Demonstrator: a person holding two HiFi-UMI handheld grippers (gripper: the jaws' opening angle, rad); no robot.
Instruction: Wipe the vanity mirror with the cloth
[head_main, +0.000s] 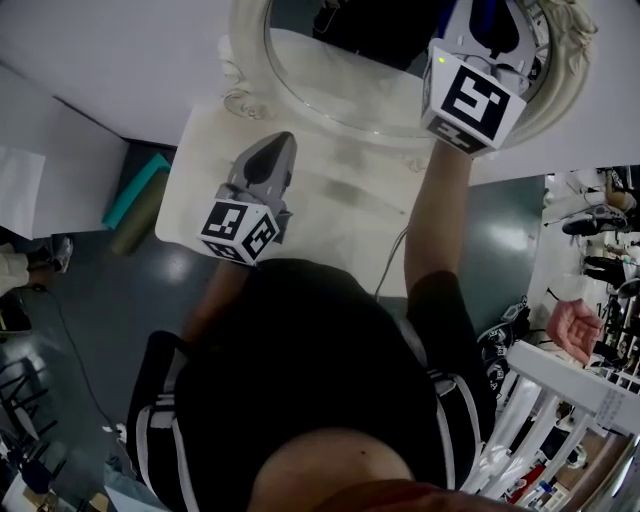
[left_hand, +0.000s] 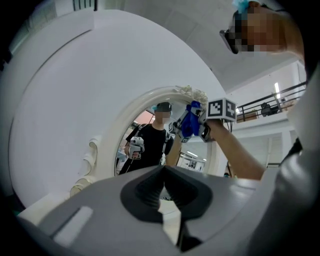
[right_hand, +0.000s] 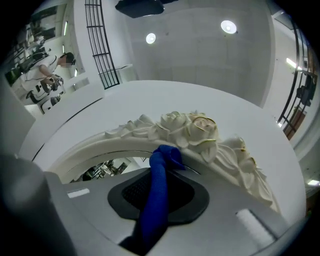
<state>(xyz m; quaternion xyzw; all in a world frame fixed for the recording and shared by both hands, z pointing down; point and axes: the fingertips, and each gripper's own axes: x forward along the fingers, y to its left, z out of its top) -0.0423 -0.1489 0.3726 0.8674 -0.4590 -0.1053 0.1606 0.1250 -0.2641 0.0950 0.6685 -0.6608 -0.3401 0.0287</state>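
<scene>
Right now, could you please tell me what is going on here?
A person is wiping a vanity mirror with a gripper in each hand. The right gripper has its jaws shut on a blue cloth, held at the mirror's top by the rose-carved frame. The left gripper hangs shut and empty above the white table.

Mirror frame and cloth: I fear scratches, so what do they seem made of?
The mirror frame looks like cream moulded resin or plaster, glossy, judging by its gilt-edged rose reliefs. The cloth looks like soft blue matte fabric, since it bunches limply.
</scene>
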